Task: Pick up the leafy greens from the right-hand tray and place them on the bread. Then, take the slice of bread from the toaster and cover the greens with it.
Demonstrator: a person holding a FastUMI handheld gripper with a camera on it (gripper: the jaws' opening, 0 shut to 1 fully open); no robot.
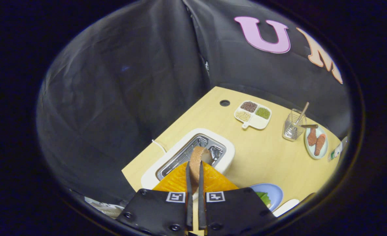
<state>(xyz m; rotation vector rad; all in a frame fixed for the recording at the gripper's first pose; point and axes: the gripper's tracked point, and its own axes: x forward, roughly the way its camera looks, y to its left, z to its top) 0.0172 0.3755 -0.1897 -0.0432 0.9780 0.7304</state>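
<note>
bench (265, 154): pale wood top, takes up most of the scene; there's a round cable hole (224, 103) near its far edge; everything else sits on it
toaster (167, 164): white body with a shiny metal slot on top, right ahead of the claw; a thin white cord (159, 146) runs off its side
claw (195, 170): nearly shut, both fingers pressed on the slice of bread (196, 157) from either side; the slice stands upright on edge, its brown crust showing, just above the toaster slot; can't tell if its bottom edge is clear of the slot or not
blue plate (273, 193): close to the claw, off to one side of the toaster; the leafy greens (264, 197) lie on it, only partly visible behind the claw body; can't see from here whether there's bread under them
white tray (286, 206): just a corner of it, right beside the blue plate
divided dish (253, 114): white, has a little handle, far side of the bench; compartments hold dark, green and pale grains
wire holder (292, 128): clear-looking basket past the divided dish with a wooden stick poking out
small plate (316, 142): next to the wire holder; two reddish-brown pieces on it
</note>
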